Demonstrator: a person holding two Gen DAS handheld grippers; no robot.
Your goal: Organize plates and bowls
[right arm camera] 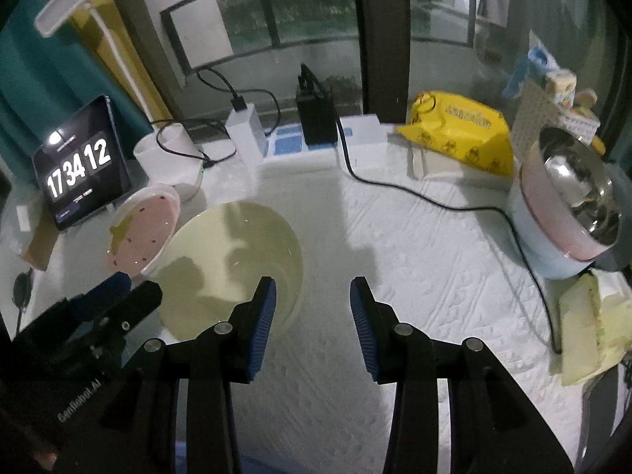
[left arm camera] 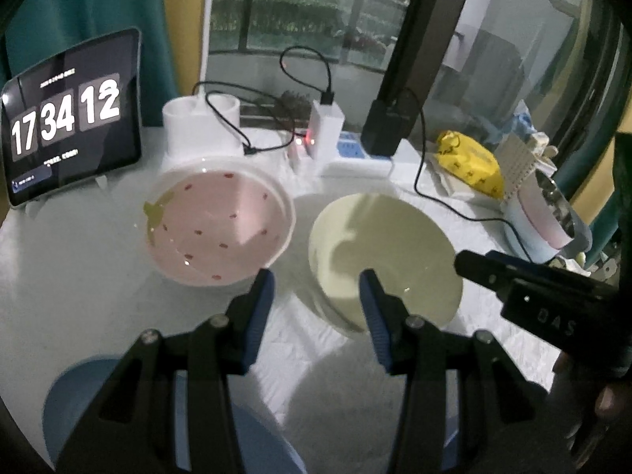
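A pink bowl [left arm camera: 221,225] with red specks and a green leaf mark sits on the white tablecloth, left of a cream plate [left arm camera: 387,256]. My left gripper [left arm camera: 316,288] hovers over the cloth just in front of the gap between them. It is open with nothing between its blue pads. In the right wrist view the cream plate [right arm camera: 233,260] lies left of centre with the pink bowl [right arm camera: 142,233] behind it. My right gripper [right arm camera: 314,296] hangs open over bare cloth by the plate's right edge. The left gripper [right arm camera: 142,288] shows at the lower left there, and the right gripper [left arm camera: 474,266] at the right in the left wrist view.
A tablet clock [left arm camera: 71,134] stands at the back left beside a white cup [left arm camera: 201,118]. Chargers and black cables [left arm camera: 434,193] cross the back. A yellow packet [right arm camera: 462,130] and a pink-rimmed pot [right arm camera: 568,213] stand at the right. A blue round thing [left arm camera: 75,395] lies under my left fingers.
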